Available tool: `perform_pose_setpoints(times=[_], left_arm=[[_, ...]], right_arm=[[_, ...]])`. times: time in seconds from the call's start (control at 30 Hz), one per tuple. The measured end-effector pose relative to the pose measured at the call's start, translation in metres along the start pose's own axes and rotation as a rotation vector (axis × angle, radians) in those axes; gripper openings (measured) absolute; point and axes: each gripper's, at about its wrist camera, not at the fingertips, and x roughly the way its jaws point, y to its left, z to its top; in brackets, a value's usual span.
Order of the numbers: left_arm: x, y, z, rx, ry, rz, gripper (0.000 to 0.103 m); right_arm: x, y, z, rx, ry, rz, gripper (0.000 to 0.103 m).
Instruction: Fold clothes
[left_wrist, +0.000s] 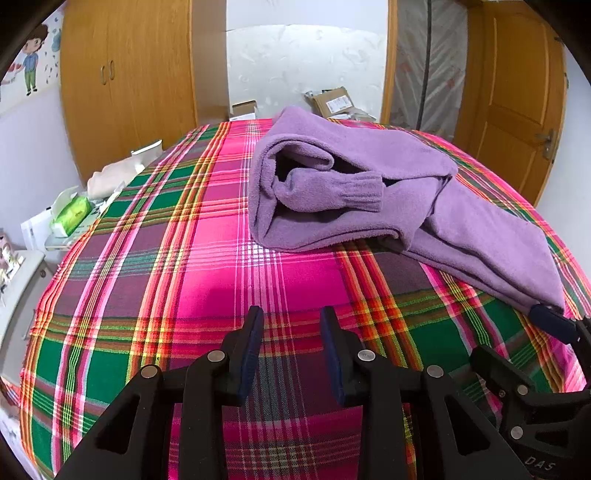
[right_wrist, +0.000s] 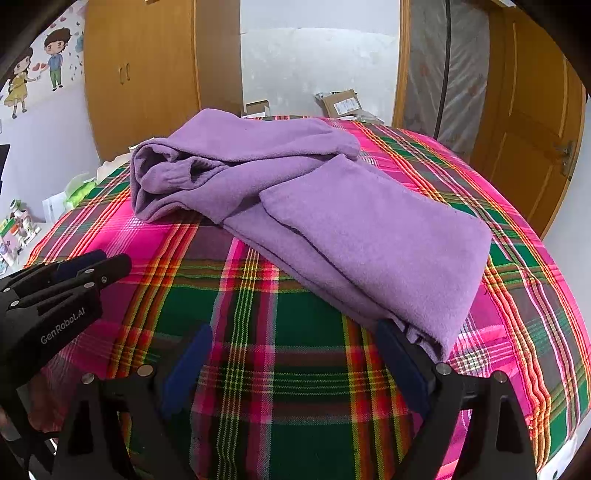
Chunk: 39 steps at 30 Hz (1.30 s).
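Observation:
A purple knit sweater (left_wrist: 354, 177) (right_wrist: 332, 206) lies loosely bundled on the plaid bed cover (left_wrist: 184, 240) (right_wrist: 280, 354). One ribbed cuff (left_wrist: 364, 192) pokes out of a fold, and a flat panel stretches toward the near right. My left gripper (left_wrist: 291, 317) is open over bare cover, short of the sweater, and it also shows at the left as the left gripper (right_wrist: 92, 267). My right gripper (right_wrist: 295, 336) stands wide open, its right finger (right_wrist: 399, 350) against the sweater's near corner. Nothing lies between its pads. From the left wrist the right gripper's finger (left_wrist: 552, 323) shows at that corner.
A wooden wardrobe (left_wrist: 125, 81) stands behind the bed at the left and a wooden door (left_wrist: 517, 92) at the right. Cardboard boxes (left_wrist: 332, 101) sit past the far edge. A green tissue pack (left_wrist: 70, 216) and white items lie on a stand left of the bed.

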Motion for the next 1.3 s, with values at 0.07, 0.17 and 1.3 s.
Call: perform_pose_setpoints(times=[0.07, 0.17, 1.3], left_arm=[[0.000, -0.001, 0.000, 0.002, 0.000, 0.002, 0.032], [-0.001, -0.001, -0.001, 0.003, -0.001, -0.003, 0.033], [-0.006, -0.001, 0.018, 0.027, 0.028, -0.108, 0.033]], right_arm=[[0.000, 0.000, 0.000, -0.001, -0.001, 0.001, 0.092], [-0.001, 0.000, 0.000, -0.001, -0.001, 0.002, 0.092], [-0.002, -0.006, 0.006, -0.032, 0.007, 0.066, 0.079]])
